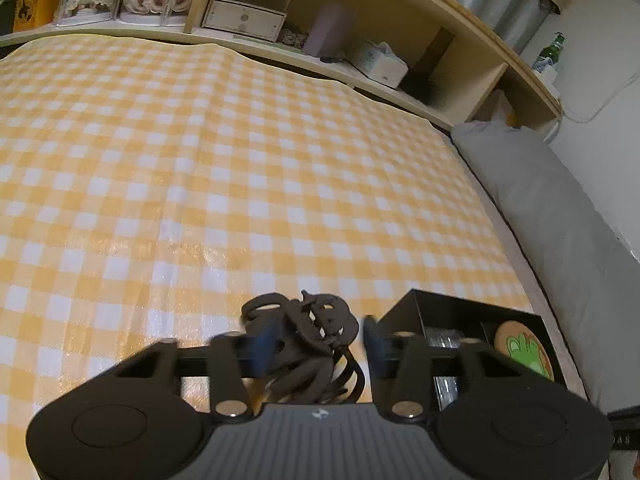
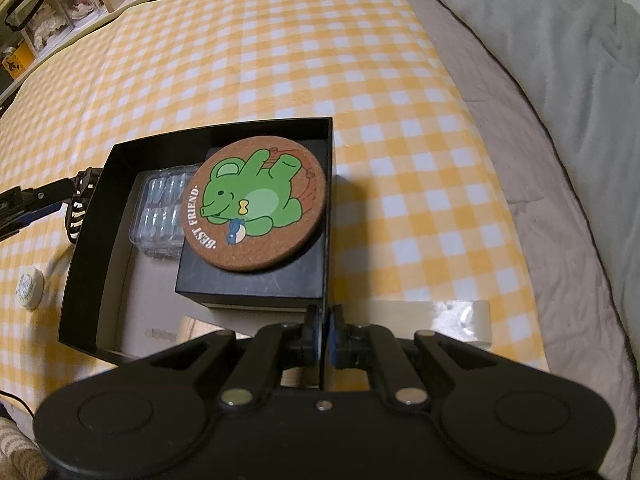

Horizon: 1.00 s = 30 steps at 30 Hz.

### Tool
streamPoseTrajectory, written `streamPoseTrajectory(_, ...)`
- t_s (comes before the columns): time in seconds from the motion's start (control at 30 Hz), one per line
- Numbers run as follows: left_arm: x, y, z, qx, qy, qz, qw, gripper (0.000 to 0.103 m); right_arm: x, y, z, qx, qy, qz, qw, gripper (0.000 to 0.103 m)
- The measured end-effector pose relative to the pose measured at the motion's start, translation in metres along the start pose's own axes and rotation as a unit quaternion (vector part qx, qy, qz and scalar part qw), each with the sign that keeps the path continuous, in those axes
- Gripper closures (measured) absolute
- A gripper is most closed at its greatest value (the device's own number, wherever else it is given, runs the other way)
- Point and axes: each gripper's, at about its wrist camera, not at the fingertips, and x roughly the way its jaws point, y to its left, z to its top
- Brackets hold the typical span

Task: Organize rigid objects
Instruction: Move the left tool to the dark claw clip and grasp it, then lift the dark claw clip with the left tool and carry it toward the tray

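Left gripper point(image 1: 318, 340): clenched on a dark brown hair clip point(image 1: 304, 332); the clip fills the gap between the 2 blue pads and is carried clear of the yellow checked cloth point(image 1: 200, 160).
Right gripper point(image 2: 325, 336): jaws pinched on the right-hand wall of the open black box point(image 2: 92, 240), at its near corner, steadying it.
Where the clip is: just outside the box's left wall in the right wrist view, close to the rim, not yet over the opening.
Direction to go: in the left wrist view the box lies immediately to the right of the jaws, so the clip probably has to travel sideways over that wall.
Clip's long axis: cannot tell for sure; its teeth seem to point back toward the left wrist camera.
Nearer hand: the left, the only 1 holding the clip.
Box contents: a cork coaster point(image 2: 256, 208) with a green animal lies on a smaller black box point(image 2: 248, 284) at the right; a clear plastic case point(image 2: 160, 216) sits beside it.
Free room: the box floor along the left and near side looks bare, likely the landing spot.
Also out: 1 small white round piece point(image 2: 28, 286) on the cloth, left of the box.
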Motion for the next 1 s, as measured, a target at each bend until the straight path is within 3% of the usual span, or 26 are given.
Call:
streamPoseTrajectory(0.07, 0.0, 0.003, 0.002, -0.019, -0.007, 0.0, 0.9998, 0.09, 0.0, 0.0, 0.0, -0.003, 0.0, -0.001, 1.0, 0.097)
streamPoseTrajectory(0.27, -0.006, 0.02, 0.002, -0.041, -0.001, -0.023, 0.9989, 0.092, 0.002, 0.001, 0.0, -0.006, 0.005, -0.001, 1.0, 0.097)
streamPoseTrajectory(0.43, -0.013, 0.039, 0.022, -0.025, 0.017, -0.03, 0.9991, 0.1, 0.003, 0.001, 0.0, -0.007, 0.006, -0.003, 1.0, 0.097)
streamPoseTrajectory(0.7, -0.021, 0.068, 0.038, 0.004, 0.008, 0.025, 0.9997, 0.099, 0.004, 0.002, 0.001, -0.011, 0.007, -0.005, 1.0, 0.097)
streamPoseTrajectory(0.77, -0.022, 0.071, 0.039, -0.002, 0.004, 0.031, 0.9995, 0.09, 0.004, 0.002, 0.001, -0.011, 0.007, -0.005, 1.0, 0.097)
streamPoseTrajectory(0.9, -0.023, 0.062, 0.039, 0.016, 0.001, 0.036, 0.9992, 0.05, 0.004, 0.002, 0.001, -0.012, 0.007, -0.005, 1.0, 0.097)
streamPoseTrajectory(1.0, -0.02, 0.046, 0.037, 0.066, 0.004, 0.052, 0.9965, 0.044, 0.004, 0.003, 0.0, -0.014, 0.007, -0.006, 1.0, 0.097)
